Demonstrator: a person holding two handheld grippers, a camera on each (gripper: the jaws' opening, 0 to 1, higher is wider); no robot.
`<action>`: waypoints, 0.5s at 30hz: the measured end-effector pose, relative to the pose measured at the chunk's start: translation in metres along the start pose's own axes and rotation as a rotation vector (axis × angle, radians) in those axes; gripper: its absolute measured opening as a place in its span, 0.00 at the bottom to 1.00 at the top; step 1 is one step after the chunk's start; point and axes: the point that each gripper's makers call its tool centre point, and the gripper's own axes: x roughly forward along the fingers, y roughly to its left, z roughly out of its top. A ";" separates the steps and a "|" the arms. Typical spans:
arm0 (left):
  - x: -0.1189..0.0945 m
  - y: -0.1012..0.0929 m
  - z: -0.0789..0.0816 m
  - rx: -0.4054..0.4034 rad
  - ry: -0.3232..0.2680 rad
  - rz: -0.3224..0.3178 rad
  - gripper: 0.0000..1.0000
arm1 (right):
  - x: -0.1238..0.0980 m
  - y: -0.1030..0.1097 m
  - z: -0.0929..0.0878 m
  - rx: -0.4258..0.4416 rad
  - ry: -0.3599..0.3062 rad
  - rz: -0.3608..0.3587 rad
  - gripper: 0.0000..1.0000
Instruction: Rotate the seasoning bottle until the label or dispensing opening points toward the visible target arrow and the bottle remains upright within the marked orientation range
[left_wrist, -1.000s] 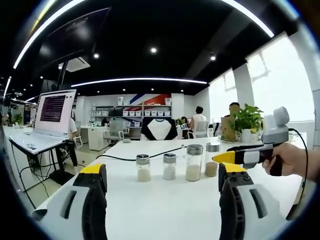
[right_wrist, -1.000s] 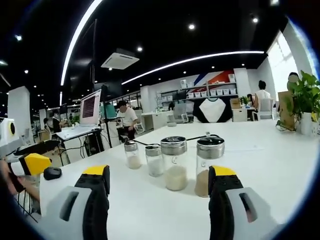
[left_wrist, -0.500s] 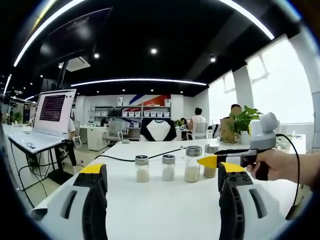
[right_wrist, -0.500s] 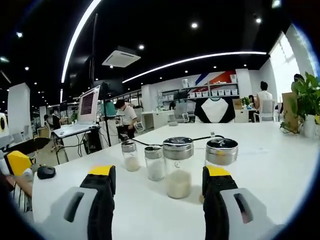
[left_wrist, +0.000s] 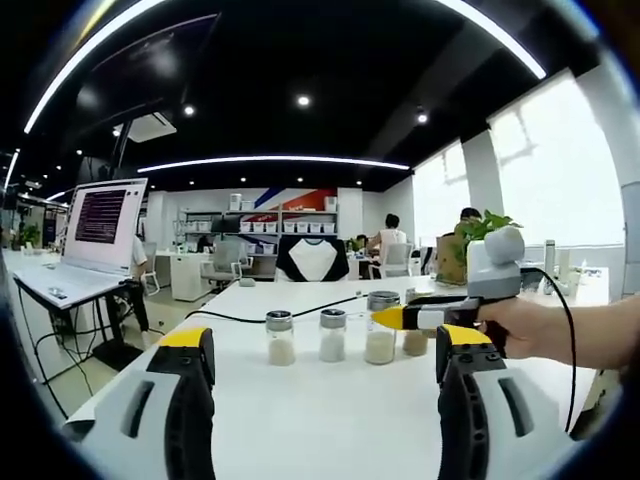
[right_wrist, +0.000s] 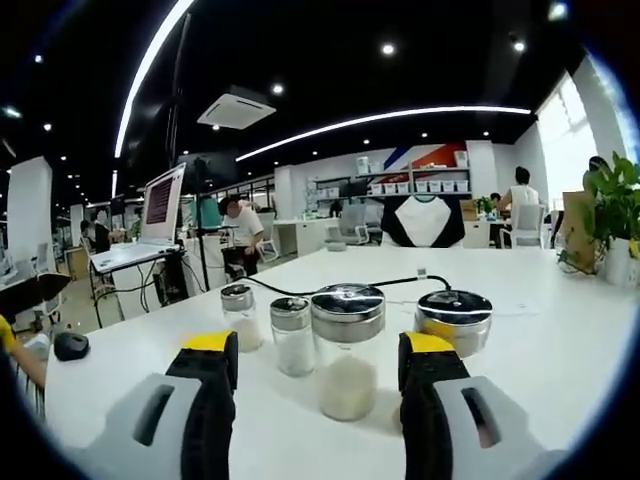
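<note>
As it stands upright on the white table (right_wrist: 560, 330), the seasoning bottle (right_wrist: 347, 352) has its long axis vertical, straight ahead of the right gripper (right_wrist: 318, 375) and between its two yellow-tipped jaws; which way its label or opening faces cannot be made out, since the glass looks plain from here. It is a clear jar with a shiny metal cap and pale granules filling its lower part. The jaws stand wide apart, one on each side of the bottle, and they do not seem to touch it, holding nothing. Two smaller bottles (right_wrist: 291, 335) stand just to its left, and a fourth bottle (right_wrist: 452, 322) stands just behind the right jaw, partly hidden by it. In the left gripper view the four stand in a row across the table, the seasoning bottle (left_wrist: 380, 327) third from the left, with the right gripper (left_wrist: 400, 317), held by a hand (left_wrist: 520, 328), reaching in beside it. The left gripper (left_wrist: 320, 350) is also wide open and empty, well short of the row. A black cable (left_wrist: 260, 316) runs across the table beyond the bottles.
</note>
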 end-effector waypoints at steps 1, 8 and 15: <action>0.000 0.000 0.000 0.002 0.002 0.000 0.97 | 0.002 0.000 0.000 -0.004 0.002 -0.001 0.63; 0.000 0.004 -0.001 0.003 0.007 0.007 0.96 | 0.010 -0.002 -0.005 -0.001 0.046 -0.031 0.60; -0.001 0.007 -0.005 0.000 0.013 0.014 0.96 | 0.023 -0.003 -0.006 -0.004 0.066 -0.044 0.58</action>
